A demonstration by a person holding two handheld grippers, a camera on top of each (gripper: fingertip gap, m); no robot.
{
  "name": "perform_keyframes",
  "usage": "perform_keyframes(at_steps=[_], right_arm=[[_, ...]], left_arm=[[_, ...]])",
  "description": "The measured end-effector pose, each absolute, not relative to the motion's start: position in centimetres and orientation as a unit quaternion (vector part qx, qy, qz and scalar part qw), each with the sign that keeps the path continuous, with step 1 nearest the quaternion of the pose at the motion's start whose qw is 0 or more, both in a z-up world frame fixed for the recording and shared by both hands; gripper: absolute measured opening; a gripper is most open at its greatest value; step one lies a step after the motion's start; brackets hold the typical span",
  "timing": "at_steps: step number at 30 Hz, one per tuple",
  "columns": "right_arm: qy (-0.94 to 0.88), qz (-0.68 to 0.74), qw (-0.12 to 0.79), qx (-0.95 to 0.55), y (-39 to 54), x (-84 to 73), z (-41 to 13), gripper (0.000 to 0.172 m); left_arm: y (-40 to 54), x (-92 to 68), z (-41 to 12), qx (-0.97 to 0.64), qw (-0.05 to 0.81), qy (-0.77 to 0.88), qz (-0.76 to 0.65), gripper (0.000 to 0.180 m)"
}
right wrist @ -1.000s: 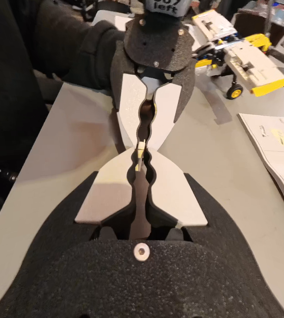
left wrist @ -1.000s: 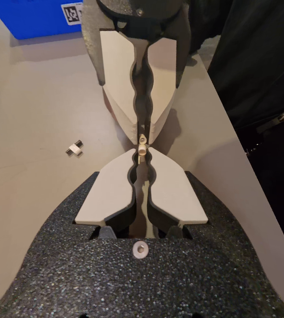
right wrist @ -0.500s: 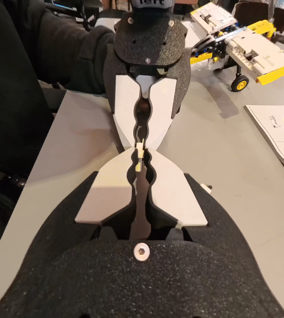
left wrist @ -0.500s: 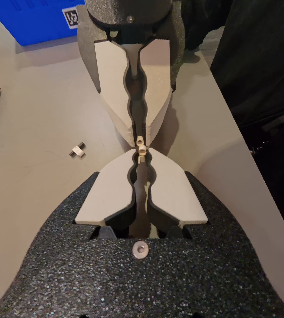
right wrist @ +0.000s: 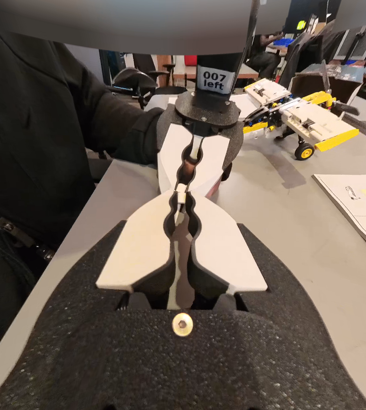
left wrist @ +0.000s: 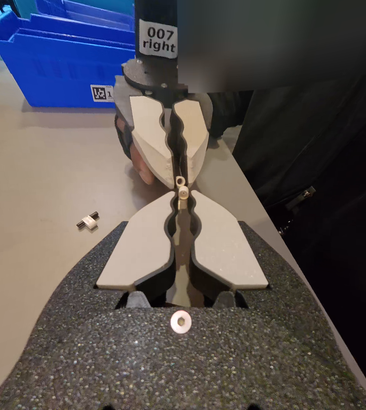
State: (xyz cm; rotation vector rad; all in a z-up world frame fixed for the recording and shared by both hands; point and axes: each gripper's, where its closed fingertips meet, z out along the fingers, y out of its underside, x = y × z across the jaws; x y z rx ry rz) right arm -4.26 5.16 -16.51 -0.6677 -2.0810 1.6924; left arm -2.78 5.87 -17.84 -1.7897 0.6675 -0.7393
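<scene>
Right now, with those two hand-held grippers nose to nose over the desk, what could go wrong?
1. Each hand-held gripper pinches a tiny cream piece, the left one and the right another, only at its fingertips; a slight misalignment might pop one loose.
2. They meet near the table edge, so a dropped piece could fall off.

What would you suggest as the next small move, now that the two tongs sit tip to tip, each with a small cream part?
Probably ease the left tongs straight forward a touch. Its cream pin piece sits just short of the cream ring piece clamped in the right tongs, roughly in line, so a short push should seat them. This is a judgement; their exact alignment is hard to tell.
</scene>
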Motion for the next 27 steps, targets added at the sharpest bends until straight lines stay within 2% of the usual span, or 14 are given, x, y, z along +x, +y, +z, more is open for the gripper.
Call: perform_keyframes(at_steps=[9,16,27], right_arm=[[-0.734,0.605,0.204,-0.231,5.4,-4.3,-15.9,0.007],[-0.776,0.521,0.313,-0.168,5.5,-4.2,-16.2,0.007],[-0.824,0.438,0.25,-0.258,5.8,-4.9,-17.6,0.007]], left_arm=[[6.0,-2.9,-17.2,-0.738,0.532,0.262,-0.322,0.007],[6.1,-2.9,-17.5,-0.744,0.527,0.261,-0.316,0.007],[6.7,-3.7,-19.1,-0.778,0.508,0.271,-0.253,0.007]])
